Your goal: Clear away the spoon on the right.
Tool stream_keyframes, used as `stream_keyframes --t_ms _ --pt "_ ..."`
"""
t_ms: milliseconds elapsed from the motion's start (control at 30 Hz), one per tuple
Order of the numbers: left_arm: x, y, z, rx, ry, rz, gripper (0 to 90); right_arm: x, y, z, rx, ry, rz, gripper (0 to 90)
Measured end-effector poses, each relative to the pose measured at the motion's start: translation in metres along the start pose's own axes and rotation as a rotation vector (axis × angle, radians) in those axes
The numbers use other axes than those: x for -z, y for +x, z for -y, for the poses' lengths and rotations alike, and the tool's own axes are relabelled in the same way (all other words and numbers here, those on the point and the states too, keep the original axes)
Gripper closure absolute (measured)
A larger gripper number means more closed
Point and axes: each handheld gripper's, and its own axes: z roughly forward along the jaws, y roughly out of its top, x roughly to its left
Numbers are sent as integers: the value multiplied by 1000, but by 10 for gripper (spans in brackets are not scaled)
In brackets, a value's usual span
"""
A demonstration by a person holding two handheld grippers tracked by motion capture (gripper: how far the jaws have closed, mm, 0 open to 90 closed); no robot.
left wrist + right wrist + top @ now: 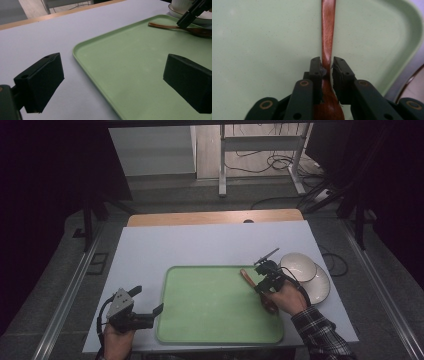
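Note:
A brown wooden spoon lies on the right part of a green tray, its handle pointing to the far side. My right gripper points down over the spoon's neck. In the right gripper view the spoon runs between the jaws of my right gripper, which stand narrowly apart around it: a thin gap shows at the right pad, so the grip is open. My left gripper rests at the tray's left edge, wide open and empty. In the left gripper view its jaws straddle the tray's rim, with the spoon beyond.
A white bowl and a white plate sit just right of the tray, close behind my right hand. The white table top stretches bare beyond the tray, with a wooden strip at its far edge.

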Motion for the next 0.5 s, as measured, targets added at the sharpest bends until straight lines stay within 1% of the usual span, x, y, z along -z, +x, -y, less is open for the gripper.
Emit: stream_keyframes --t_ms 67,133,167,200,233,300,333,367,400,467,500 --pt "0 0 0 0 0 0 27 3 0 0 6 -10 8 751" --pt "0 0 0 0 0 -1 27 8 0 0 18 -33 13 744" --pt "0 0 0 -1 0 -1 27 8 0 0 18 -33 13 744" --pt "0 0 0 -1 0 -1 27 9 0 0 26 -48 7 743" --pt "0 0 0 -1 -1 -2 26 11 1 0 48 -77 4 759" --pt "0 0 0 -1 -3 -6 26 11 1 0 57 -85 5 768" --pt "1 0 0 0 -5 -6 26 11 1 0 69 -106 -2 785" --pt "1 0 0 0 -6 -6 26 10 2 0 90 -138 -9 839" --pt "1 0 0 1 -8 -6 26 10 2 0 90 -138 -9 839" --pt "1 0 0 1 -10 -8 26 7 4 0 107 -173 -8 894" --pt "1 0 0 1 -10 -8 26 5 4 0 116 -188 -8 900"
